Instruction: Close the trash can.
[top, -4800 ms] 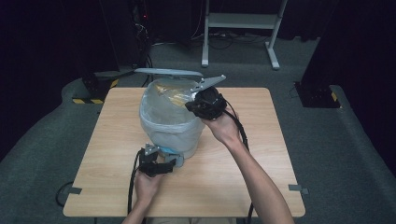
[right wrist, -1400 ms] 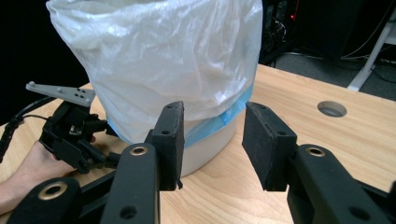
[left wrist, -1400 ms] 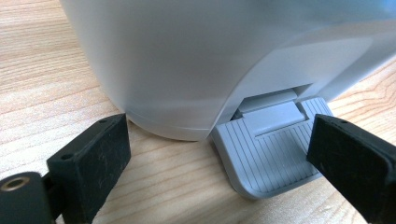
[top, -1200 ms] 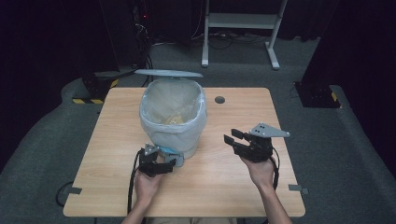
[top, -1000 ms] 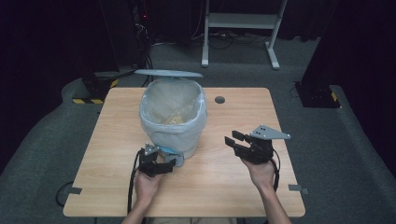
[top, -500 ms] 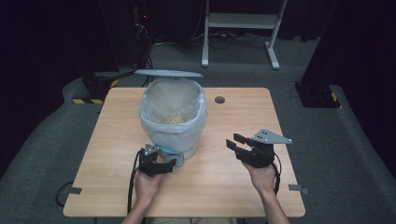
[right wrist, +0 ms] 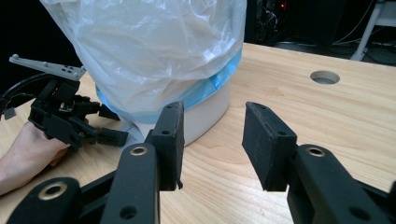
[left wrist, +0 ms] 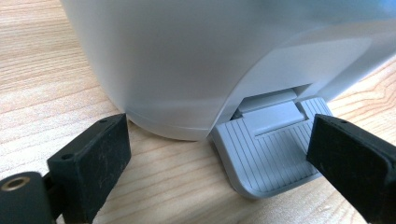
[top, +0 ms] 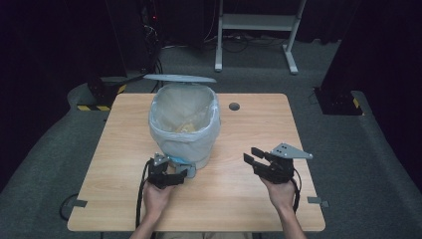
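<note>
Here, one bin [top: 184, 127], two tools [top: 169, 175] [top: 260, 160], agape

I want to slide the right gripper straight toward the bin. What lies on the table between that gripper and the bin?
Nothing: the high view shows bare wooden table between the right gripper and the bin.

Tabletop [top: 124, 149]: light wood w/ visible grain, one dark round hole. Bin [top: 185, 130]: pale grey-white body, grey lid, grey pedal [left wrist: 268, 144] w/ fine ribbed lines. Liner bag [right wrist: 154, 51]: clear, milky plastic over a blue band (yellowish stuff shows inside from the high view). Left gripper [top: 169, 174] & right gripper [top: 256, 158]: black, jaws matte black w/ brass-coloured pivot rivets; grey plate on top of each. Floor: dark grey carpet; yellow/black hazard stripes at far left.
</note>
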### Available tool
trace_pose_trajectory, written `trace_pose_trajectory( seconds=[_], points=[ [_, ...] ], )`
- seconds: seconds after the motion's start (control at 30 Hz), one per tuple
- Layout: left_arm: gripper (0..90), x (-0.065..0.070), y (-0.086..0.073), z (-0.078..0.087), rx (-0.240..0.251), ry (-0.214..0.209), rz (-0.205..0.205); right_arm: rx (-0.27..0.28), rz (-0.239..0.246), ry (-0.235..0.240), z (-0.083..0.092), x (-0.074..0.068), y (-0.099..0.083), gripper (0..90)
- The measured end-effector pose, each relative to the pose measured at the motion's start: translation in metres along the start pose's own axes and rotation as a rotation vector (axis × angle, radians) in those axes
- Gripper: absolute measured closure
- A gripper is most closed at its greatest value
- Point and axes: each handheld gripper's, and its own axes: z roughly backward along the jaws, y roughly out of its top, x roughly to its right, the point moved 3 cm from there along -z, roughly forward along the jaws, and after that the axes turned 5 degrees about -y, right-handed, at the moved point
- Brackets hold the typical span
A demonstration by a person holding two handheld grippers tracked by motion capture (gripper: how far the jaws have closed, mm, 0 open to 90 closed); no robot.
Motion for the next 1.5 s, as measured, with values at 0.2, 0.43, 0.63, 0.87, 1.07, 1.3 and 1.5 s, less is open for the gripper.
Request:
trace_pose_trajectory(
  seconds=[0.2,0.43,0.63,0.87,1.07,1.3,1.5],
  points=[
    [6.5,0.0,0.0,0.0,0.001,-0.001,0.004,-0.005,-0.01,0.003,-0.001,0.0,-0.007,58.5],
    [6.5,0.0,0.0,0.0,0.001,-0.001,0.004,-0.013,-0.014,0.004,-0.004,-0.002,-0.014,58.5],
    [6.6,0.0,0.0,0.0,0.001,-0.001,0.004,-0.021,-0.011,0.005,-0.009,-0.004,-0.019,58.5],
    [6.7,0.0,0.0,0.0,0.002,-0.001,0.005,-0.04,-0.007,0.0,-0.014,-0.006,-0.028,58.5],
    [6.7,0.0,0.0,0.0,0.002,-0.001,0.005,-0.053,-0.004,-0.002,-0.018,-0.008,-0.033,58.5],
    [6.8,0.0,0.0,0.0,0.001,-0.002,0.002,-0.065,-0.01,-0.001,-0.022,-0.008,-0.039,58.5],
    [6.8,0.001,0.0,0.001,0.001,-0.002,0.002,-0.075,-0.01,-0.006,-0.024,-0.007,-0.042,58.5]
  ],
)
